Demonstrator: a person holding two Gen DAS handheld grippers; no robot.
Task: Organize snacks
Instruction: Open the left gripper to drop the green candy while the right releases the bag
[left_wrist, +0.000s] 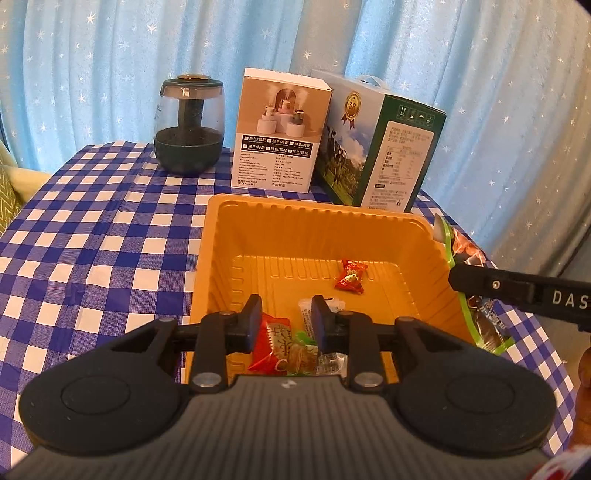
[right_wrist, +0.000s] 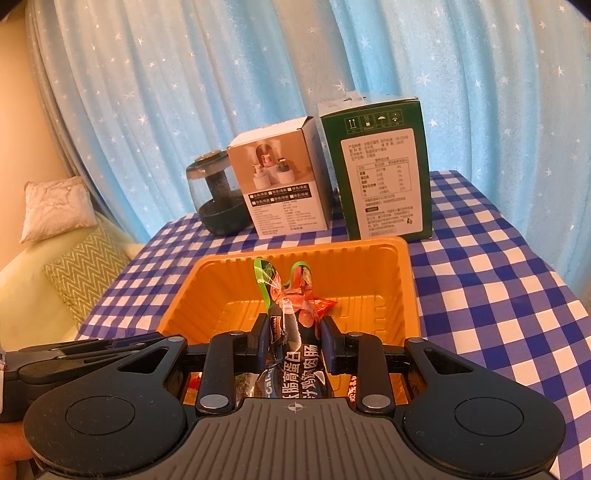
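The pouch (right_wrist: 291, 354) is pinched in the right gripper (right_wrist: 293, 341); the left gripper (left_wrist: 286, 321), narrowly parted, is empty. If dropped at the tray's (left_wrist: 221, 236) three-o'clock rim, it may be tipped outside

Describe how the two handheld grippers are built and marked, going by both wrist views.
Both look alike: the left gripper and right gripper have a grey ribbed centre plate with a small crosshair-like mark, round black side housings, black linkage arms with silver rivets, and black fingers with dark blue pads. White letters "DAS" show on the right gripper's side in the left view.
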